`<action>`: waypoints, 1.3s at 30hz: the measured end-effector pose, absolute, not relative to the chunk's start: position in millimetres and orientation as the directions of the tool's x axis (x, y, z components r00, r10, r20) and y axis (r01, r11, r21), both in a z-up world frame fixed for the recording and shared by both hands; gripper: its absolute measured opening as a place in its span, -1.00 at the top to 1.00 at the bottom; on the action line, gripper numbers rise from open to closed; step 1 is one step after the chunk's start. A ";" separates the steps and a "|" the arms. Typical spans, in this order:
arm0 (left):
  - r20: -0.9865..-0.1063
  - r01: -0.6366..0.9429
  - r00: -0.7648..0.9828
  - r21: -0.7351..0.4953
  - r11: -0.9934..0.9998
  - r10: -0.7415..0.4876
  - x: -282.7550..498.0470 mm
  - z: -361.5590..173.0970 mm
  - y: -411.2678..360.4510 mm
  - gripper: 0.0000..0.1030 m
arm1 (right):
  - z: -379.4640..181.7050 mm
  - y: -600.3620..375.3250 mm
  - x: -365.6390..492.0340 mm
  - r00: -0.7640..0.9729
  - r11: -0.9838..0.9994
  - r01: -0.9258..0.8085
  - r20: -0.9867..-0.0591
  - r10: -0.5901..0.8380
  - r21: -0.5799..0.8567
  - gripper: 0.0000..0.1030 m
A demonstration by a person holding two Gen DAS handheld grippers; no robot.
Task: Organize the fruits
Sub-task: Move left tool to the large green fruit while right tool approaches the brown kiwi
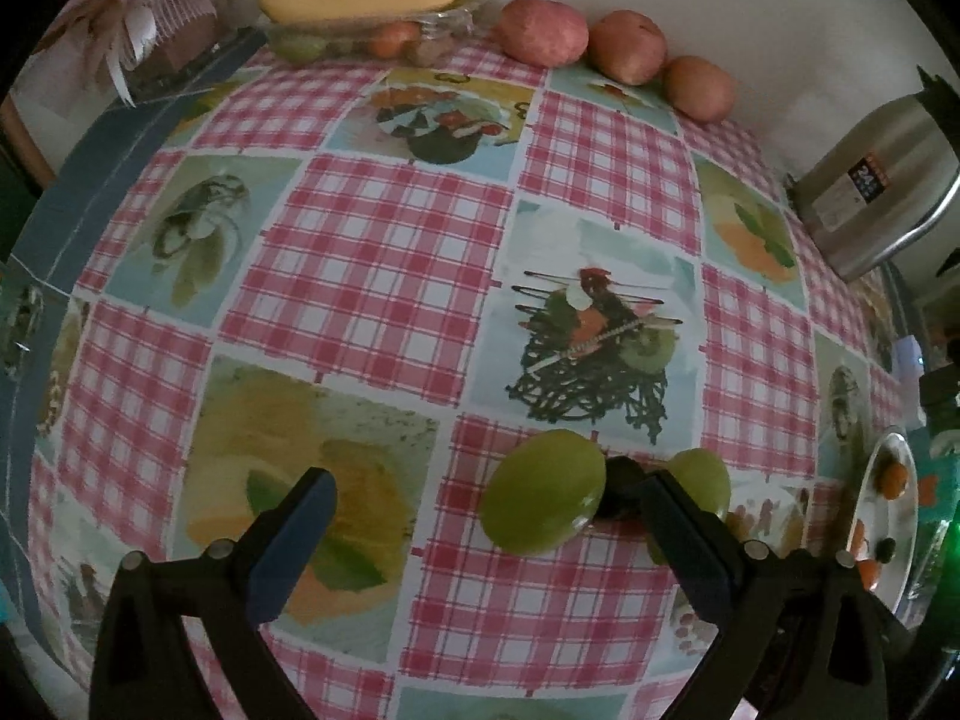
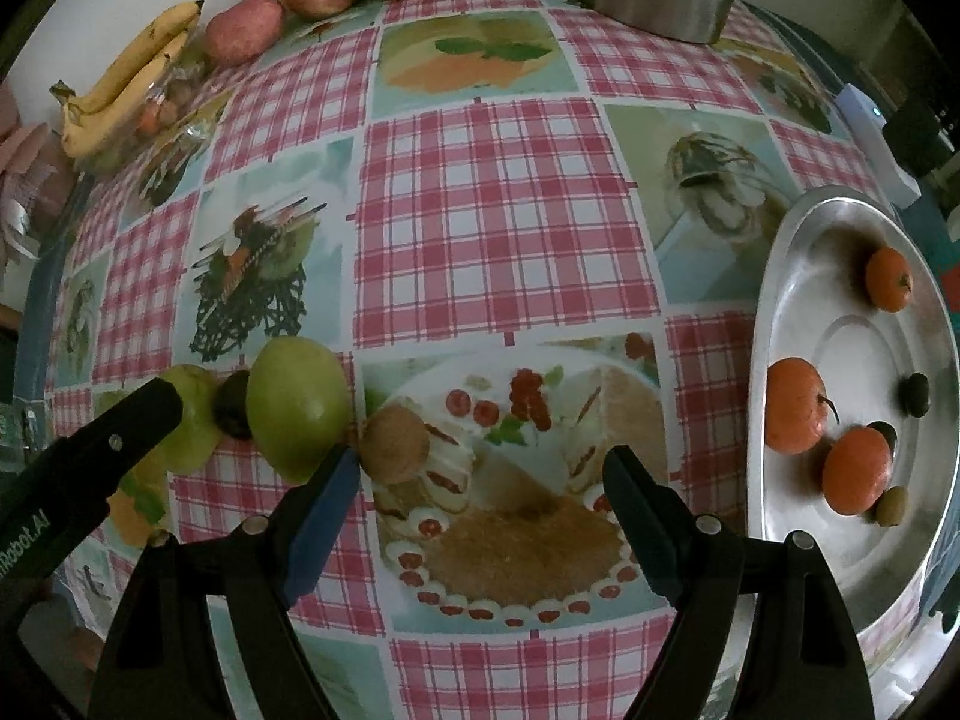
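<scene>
Both the left gripper (image 1: 492, 516) and the right gripper (image 2: 480, 480) stand wide and empty above the checked tablecloth (image 1: 384, 264); the nearer green fruit (image 1: 543, 492) lies between the left jaws, off-centre toward the right-hand one. It looks firm, smooth and round, likely to roll; I would grip across its widest middle.

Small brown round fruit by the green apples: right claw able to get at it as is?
Probably yes. The small brown round fruit lies uncovered just beyond the open right claw, at its left finger; the larger green apple crowds its left side.

Dim light; a plain white wall (image 1: 750, 6) backs the checked tablecloth (image 1: 384, 252).
</scene>
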State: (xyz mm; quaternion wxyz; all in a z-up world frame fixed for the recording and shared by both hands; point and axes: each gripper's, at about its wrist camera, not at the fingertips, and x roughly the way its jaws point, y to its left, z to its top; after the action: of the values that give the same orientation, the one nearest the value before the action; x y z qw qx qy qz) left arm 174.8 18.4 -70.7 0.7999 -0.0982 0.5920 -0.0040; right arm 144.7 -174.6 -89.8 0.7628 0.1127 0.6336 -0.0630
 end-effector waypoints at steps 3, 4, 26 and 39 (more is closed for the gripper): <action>-0.945 -0.111 0.298 -0.176 0.978 -0.136 174.4 -71.2 18.3 -0.81 | -93.4 -172.1 145.7 0.184 0.969 0.233 -0.982 0.040 0.083 -0.63; -0.945 -0.110 0.297 -0.179 0.978 -0.139 174.8 -72.0 18.1 -0.78 | -93.1 -172.9 145.6 0.183 0.969 0.232 -0.982 0.041 0.084 -0.63; -0.920 -0.250 0.371 -0.230 0.940 -0.127 170.2 -62.7 50.2 -0.18 | -98.2 -178.1 147.8 0.184 0.972 0.221 -0.982 0.041 0.082 -0.63; -0.924 -0.202 0.349 -0.237 0.950 -0.156 175.8 -65.0 42.0 -0.50 | -98.2 -172.1 154.0 0.219 0.985 0.168 -0.976 0.009 0.047 -0.62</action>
State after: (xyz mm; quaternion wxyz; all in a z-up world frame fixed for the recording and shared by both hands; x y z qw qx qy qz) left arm 175.8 42.0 -65.0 0.8062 -0.1571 0.5702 0.0144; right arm 154.0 -172.1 -98.2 0.7776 0.0712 0.6226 -0.0512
